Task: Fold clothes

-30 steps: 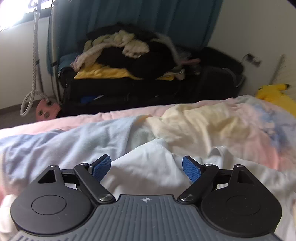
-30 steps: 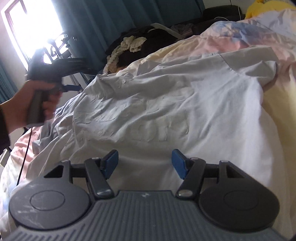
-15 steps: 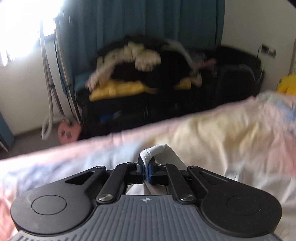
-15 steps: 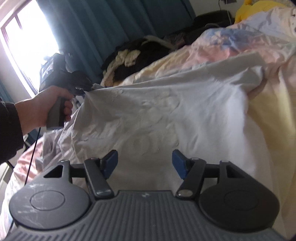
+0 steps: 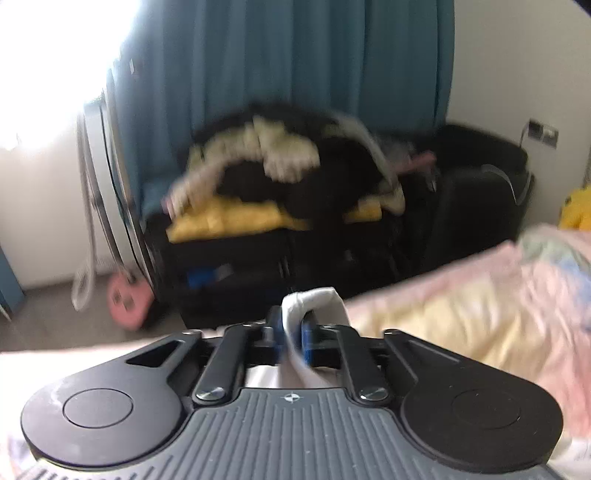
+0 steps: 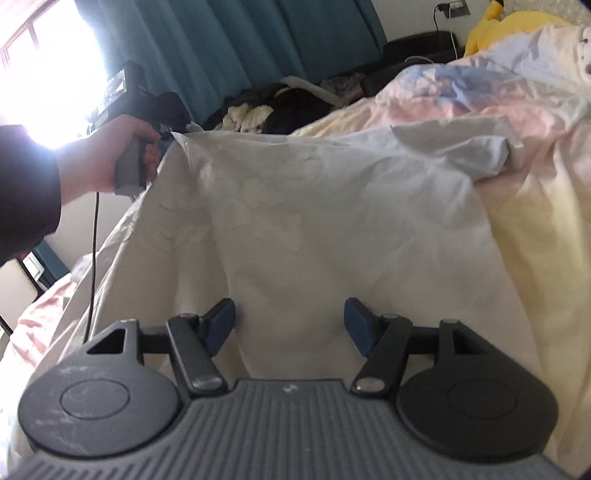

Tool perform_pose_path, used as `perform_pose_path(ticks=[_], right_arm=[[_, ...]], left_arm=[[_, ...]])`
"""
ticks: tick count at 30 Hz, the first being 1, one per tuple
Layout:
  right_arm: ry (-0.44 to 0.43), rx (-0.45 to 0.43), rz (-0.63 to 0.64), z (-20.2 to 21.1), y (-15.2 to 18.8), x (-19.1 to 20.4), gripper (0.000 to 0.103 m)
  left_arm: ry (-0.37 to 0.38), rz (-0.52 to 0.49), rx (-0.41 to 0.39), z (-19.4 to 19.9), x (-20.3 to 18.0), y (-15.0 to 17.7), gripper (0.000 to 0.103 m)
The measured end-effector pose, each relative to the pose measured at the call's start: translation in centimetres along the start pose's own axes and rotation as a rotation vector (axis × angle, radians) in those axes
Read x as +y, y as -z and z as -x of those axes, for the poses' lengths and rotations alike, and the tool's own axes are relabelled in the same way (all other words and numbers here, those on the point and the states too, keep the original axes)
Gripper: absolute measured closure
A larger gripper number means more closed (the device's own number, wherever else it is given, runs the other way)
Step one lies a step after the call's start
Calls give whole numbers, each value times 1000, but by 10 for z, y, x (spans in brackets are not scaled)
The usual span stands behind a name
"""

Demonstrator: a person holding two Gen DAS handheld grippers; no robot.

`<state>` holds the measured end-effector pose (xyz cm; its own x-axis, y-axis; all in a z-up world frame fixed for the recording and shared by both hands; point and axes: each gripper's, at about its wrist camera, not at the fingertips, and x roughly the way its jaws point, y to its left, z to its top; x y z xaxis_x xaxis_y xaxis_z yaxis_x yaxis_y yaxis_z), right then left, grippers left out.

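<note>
A white T-shirt point(image 6: 332, 229) lies spread on the bed, one corner lifted at the upper left. My left gripper point(image 5: 291, 332) is shut on a bunched fold of the white T-shirt point(image 5: 314, 301), which loops up between the blue pads. In the right wrist view the left gripper point(image 6: 168, 129) is held by a hand and pulls that corner up. My right gripper point(image 6: 290, 325) is open and empty, low over the shirt's near edge, blue pads wide apart.
The bed has a pastel pink, yellow and blue cover point(image 6: 517, 229). A dark sofa piled with clothes point(image 5: 288, 177) stands beyond the bed under blue curtains point(image 5: 280, 55). A yellow plush toy point(image 6: 513, 26) lies at the far right. A bright window point(image 6: 44, 66) is at the left.
My left gripper closed on the shirt's corner and has lifted it higher, away from the bed. The shirt's left side rises with it. My right gripper stays open in place.
</note>
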<state>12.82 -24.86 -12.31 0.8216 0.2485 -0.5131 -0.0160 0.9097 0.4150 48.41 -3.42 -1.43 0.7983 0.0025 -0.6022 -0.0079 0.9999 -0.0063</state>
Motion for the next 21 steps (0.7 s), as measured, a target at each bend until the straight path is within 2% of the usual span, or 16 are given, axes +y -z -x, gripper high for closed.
perform_pose_path(ticks=[1, 3, 6, 9, 11, 14, 16, 18, 21], right_arm=[[1, 3, 5, -2, 1, 0, 36], [3, 7, 15, -4, 1, 0, 36], [0, 5, 15, -3, 1, 2, 36], [-5, 2, 1, 1, 0, 2, 36], [-11, 0, -7, 4, -1, 2, 36], [-20, -8, -8, 11, -3, 6, 36], [-26, -15, -1, 17, -3, 9, 36], [-26, -17, 7, 20, -2, 13, 36], [-26, -19, 20, 26, -1, 18, 36]], left_arm=[[17, 9, 29, -3, 4, 5, 38], [40, 23, 18, 4, 16, 13, 24], [122, 86, -33, 39, 46, 25, 14], [164, 220, -59, 86, 87, 44, 13], [157, 256, -96, 125, 115, 64, 13], [43, 240, -139, 177, 149, 97, 12], [-45, 282, -149, 203, 176, 125, 12], [-76, 392, -123, 214, 205, 150, 12], [-35, 614, -91, 219, 247, 188, 14]])
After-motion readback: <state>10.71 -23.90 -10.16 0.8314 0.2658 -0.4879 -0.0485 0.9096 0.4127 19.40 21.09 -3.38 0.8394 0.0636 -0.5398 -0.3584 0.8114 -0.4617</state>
